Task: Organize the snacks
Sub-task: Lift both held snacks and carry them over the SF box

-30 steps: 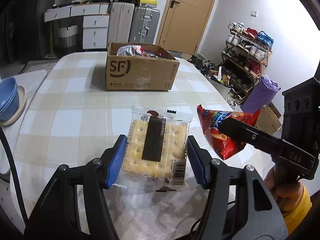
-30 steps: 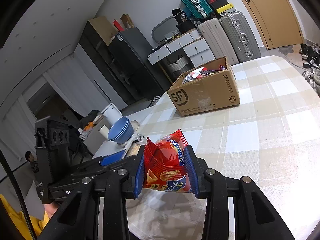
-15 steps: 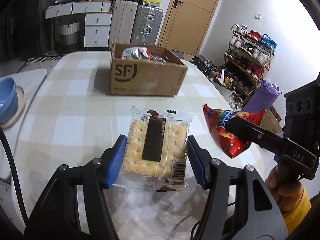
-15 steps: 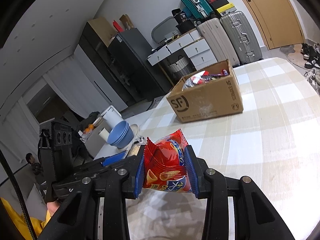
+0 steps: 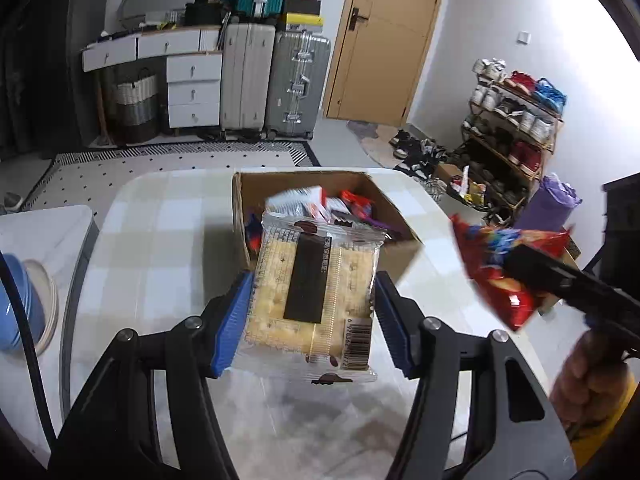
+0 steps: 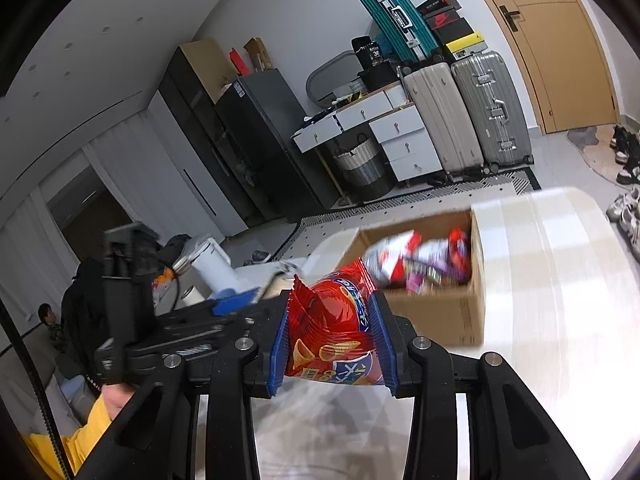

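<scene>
My left gripper is shut on a clear packet of crackers with a dark label, held above the table just in front of the open cardboard box. The box holds several snack packets. My right gripper is shut on a red chip bag, also raised, near the box at its front left. In the left wrist view the right gripper and red chip bag are at the right. The left gripper shows at the left of the right wrist view.
The box stands on a checked tablecloth. Blue bowls on a plate sit at the table's left edge. A white kettle stands beyond the table. Suitcases, drawers and a shoe rack line the room.
Both grippers have risen and moved forward with their packets toward the box, which now looks much nearer and is seen from above.
</scene>
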`<action>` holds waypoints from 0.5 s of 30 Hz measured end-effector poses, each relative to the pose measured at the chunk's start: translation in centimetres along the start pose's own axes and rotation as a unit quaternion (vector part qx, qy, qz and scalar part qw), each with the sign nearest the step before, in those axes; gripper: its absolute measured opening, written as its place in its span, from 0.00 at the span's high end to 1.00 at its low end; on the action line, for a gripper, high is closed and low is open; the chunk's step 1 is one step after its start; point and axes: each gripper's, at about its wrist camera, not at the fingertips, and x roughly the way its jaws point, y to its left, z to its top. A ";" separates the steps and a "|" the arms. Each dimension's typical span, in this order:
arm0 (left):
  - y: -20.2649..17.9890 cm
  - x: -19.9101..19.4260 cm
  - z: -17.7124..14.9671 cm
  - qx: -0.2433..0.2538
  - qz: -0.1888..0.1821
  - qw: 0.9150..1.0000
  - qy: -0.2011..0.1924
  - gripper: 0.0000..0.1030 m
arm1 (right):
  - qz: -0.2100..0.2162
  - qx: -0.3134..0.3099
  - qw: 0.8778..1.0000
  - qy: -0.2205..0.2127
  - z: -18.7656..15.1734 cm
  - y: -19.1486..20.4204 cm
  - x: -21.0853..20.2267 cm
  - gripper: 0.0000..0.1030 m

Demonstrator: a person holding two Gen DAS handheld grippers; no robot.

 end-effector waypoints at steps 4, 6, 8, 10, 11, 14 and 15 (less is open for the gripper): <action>1.4 4.3 4.8 -0.007 -0.014 1.000 0.017 0.44 | -0.014 -0.006 1.000 0.000 3.8 -1.0 2.3 0.63; 2.1 6.6 6.9 -0.012 -0.024 0.999 0.024 0.44 | -0.023 0.009 1.000 0.003 5.6 -1.9 3.5 0.63; 2.8 9.3 8.8 -0.024 -0.039 0.998 0.044 0.44 | -0.025 0.032 0.999 0.011 7.1 -3.1 4.9 0.63; 3.8 11.8 10.6 -0.041 -0.041 0.997 0.059 0.44 | -0.023 0.045 0.999 0.013 8.0 -4.0 6.1 0.63; 4.1 13.4 11.4 -0.043 -0.046 0.995 0.075 0.44 | -0.025 0.047 0.998 0.016 8.5 -4.5 6.8 0.63; 5.0 16.9 13.0 -0.045 -0.042 0.993 0.096 0.44 | -0.029 0.055 0.998 0.025 9.2 -5.8 8.9 0.63; 5.2 18.0 13.3 -0.047 -0.047 0.992 0.107 0.44 | -0.030 0.064 0.997 0.031 9.3 -6.3 9.6 0.63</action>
